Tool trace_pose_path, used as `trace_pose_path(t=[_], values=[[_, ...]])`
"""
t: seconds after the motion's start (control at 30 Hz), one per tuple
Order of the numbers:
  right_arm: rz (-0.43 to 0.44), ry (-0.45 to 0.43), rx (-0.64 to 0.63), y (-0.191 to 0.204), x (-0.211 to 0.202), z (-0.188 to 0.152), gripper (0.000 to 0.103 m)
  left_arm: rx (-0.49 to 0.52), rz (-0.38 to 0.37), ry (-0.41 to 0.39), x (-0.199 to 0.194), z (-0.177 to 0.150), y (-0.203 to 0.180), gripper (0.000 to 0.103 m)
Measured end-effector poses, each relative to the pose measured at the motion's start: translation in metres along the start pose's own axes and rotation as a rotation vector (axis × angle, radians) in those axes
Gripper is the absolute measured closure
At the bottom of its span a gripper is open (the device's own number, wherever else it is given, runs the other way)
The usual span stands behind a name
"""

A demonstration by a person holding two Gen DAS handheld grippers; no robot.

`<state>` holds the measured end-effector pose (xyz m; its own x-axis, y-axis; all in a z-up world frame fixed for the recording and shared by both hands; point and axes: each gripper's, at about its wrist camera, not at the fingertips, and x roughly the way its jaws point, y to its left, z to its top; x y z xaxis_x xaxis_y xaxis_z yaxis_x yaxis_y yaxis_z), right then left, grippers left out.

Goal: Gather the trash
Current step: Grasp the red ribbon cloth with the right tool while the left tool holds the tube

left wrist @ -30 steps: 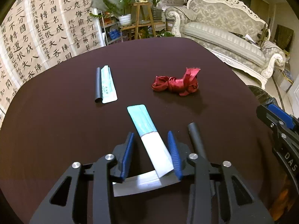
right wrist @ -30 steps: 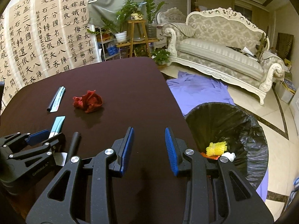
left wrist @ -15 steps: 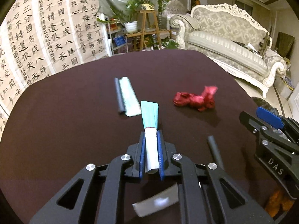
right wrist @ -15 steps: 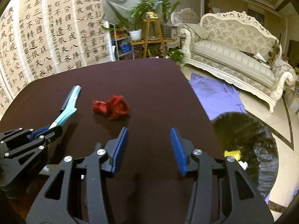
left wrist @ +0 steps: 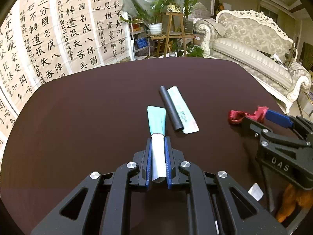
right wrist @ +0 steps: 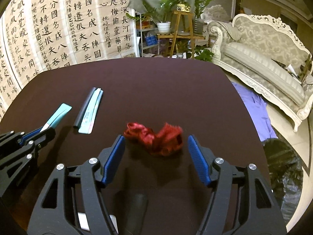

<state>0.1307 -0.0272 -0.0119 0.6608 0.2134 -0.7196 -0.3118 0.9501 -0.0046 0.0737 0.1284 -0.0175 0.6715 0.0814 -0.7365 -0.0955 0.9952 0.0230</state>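
Observation:
My left gripper (left wrist: 158, 140) is shut on a teal and white tube wrapper (left wrist: 157, 121), held just above the dark table (left wrist: 88, 117); it also shows in the right wrist view (right wrist: 58, 116). My right gripper (right wrist: 156, 141) is wide open, its fingers on either side of a crumpled red ribbon (right wrist: 155, 138) lying on the table; the ribbon also shows in the left wrist view (left wrist: 237, 116). A black tube beside a pale wrapper (left wrist: 176, 108) lies further back on the table.
A black-lined trash bin (right wrist: 281, 166) stands on the floor off the table's right edge. A purple cloth (right wrist: 254, 105) lies on the floor by a white sofa (right wrist: 264, 62). A small white scrap (left wrist: 255, 192) lies near the table's front. Calligraphy sheets hang behind.
My left gripper closed on the teal and white wrapper and lifted it. My right gripper moved left and forward from the table's edge until the red ribbon lay between its open fingers.

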Motion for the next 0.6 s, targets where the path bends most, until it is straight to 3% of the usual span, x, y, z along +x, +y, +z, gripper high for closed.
trace_pose_path(t=[0.07, 0.17, 0.3, 0.6], values=[[-0.009, 0.014, -0.016, 0.003, 0.003, 0.001, 0.041, -0.004, -0.003, 0.004, 0.002, 0.001, 0.001, 0.09], [-0.01, 0.035, -0.025, 0.005, 0.008, 0.001, 0.063, -0.001, -0.004, 0.002, 0.003, 0.001, 0.002, 0.09], [-0.01, 0.032, -0.025, 0.004, 0.002, -0.004, 0.071, 0.002, -0.005, -0.004, 0.003, 0.001, 0.001, 0.09], [-0.026, 0.002, 0.016, -0.007, -0.019, -0.018, 0.073, -0.003, -0.021, -0.035, -0.01, -0.001, -0.007, 0.09]])
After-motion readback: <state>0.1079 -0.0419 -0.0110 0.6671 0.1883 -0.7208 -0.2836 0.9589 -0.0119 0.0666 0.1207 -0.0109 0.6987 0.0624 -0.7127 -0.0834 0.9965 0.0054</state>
